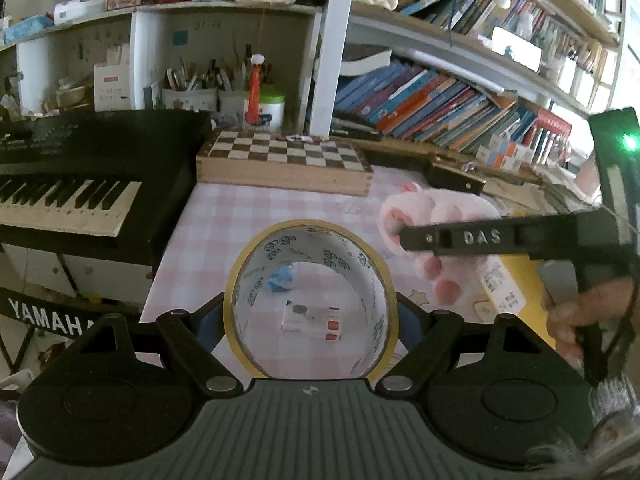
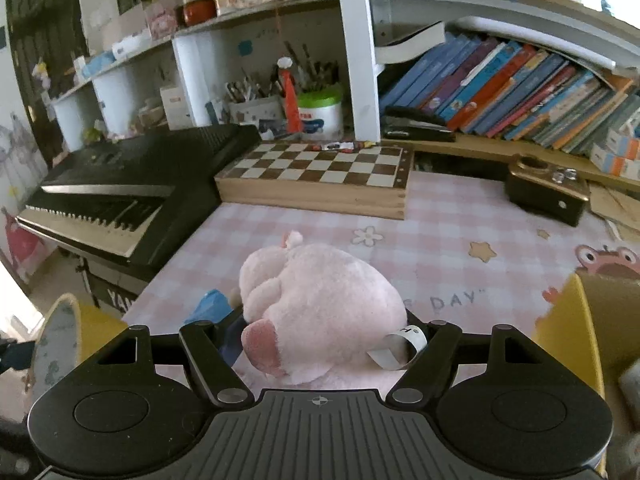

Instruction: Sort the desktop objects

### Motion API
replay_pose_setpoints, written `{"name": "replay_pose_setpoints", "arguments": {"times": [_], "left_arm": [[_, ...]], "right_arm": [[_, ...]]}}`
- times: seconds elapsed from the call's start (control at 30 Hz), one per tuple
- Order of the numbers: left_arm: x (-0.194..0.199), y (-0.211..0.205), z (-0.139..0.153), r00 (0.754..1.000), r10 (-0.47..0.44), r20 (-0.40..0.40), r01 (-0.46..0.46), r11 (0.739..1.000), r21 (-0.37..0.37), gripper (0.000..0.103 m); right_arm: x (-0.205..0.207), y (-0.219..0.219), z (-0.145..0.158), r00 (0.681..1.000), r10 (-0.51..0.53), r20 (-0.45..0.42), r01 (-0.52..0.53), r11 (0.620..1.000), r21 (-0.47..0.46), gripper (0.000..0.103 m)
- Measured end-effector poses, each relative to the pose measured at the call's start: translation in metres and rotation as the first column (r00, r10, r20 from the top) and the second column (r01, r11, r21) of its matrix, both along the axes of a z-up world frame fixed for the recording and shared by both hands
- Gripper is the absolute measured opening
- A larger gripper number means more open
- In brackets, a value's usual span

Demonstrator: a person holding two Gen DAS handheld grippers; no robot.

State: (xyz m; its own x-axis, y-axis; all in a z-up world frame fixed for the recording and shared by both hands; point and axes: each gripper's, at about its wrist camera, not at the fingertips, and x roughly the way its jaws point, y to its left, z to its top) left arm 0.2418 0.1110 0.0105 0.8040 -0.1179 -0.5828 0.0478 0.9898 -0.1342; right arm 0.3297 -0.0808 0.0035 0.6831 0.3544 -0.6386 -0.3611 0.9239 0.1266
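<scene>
My left gripper [image 1: 312, 314] is shut on a roll of yellow-edged tape [image 1: 360, 264], its hole facing the camera. Through the ring I see a small white card [image 1: 310, 322] and a blue scrap [image 1: 281, 280] on the pink checked tablecloth [image 1: 248, 216]. My right gripper [image 2: 324, 332] is shut on a pink plush toy [image 2: 320, 300], whose white tag hangs by the right finger. In the left wrist view the same toy [image 1: 436, 212] is pinched by a black finger marked DAS [image 1: 480, 238], with a person's hand [image 1: 576, 320] behind it. The tape roll [image 2: 60, 344] shows at the far left of the right wrist view.
A chessboard box [image 2: 320, 180] lies at the back of the table and a black keyboard [image 2: 120, 192] stands along the left edge. A dark box [image 2: 548, 194] sits back right, a yellow box [image 2: 572, 340] near right. Shelves of books [image 2: 520, 88] and pen cups [image 2: 256, 108] rise behind.
</scene>
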Motion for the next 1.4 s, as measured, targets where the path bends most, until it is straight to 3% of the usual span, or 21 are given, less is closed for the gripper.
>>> {"name": "replay_pose_setpoints", "arguments": {"times": [0.3, 0.57, 1.4], "left_arm": [[-0.033, -0.002, 0.012, 0.998, -0.041, 0.042, 0.041, 0.999, -0.011, 0.081], [-0.07, 0.003, 0.011, 0.997, -0.069, 0.031, 0.07, 0.997, -0.038, 0.081], [-0.19, -0.002, 0.009, 0.98, -0.201, -0.002, 0.201, 0.979, -0.025, 0.081]], "right_arm": [[-0.052, -0.007, 0.014, 0.999, -0.034, -0.003, 0.034, 0.998, 0.047, 0.074], [-0.103, -0.008, 0.019, 0.999, -0.052, -0.015, 0.053, 0.996, 0.067, 0.074], [-0.254, -0.019, -0.001, 0.982, -0.165, -0.096, 0.172, 0.982, 0.073, 0.074]]}}
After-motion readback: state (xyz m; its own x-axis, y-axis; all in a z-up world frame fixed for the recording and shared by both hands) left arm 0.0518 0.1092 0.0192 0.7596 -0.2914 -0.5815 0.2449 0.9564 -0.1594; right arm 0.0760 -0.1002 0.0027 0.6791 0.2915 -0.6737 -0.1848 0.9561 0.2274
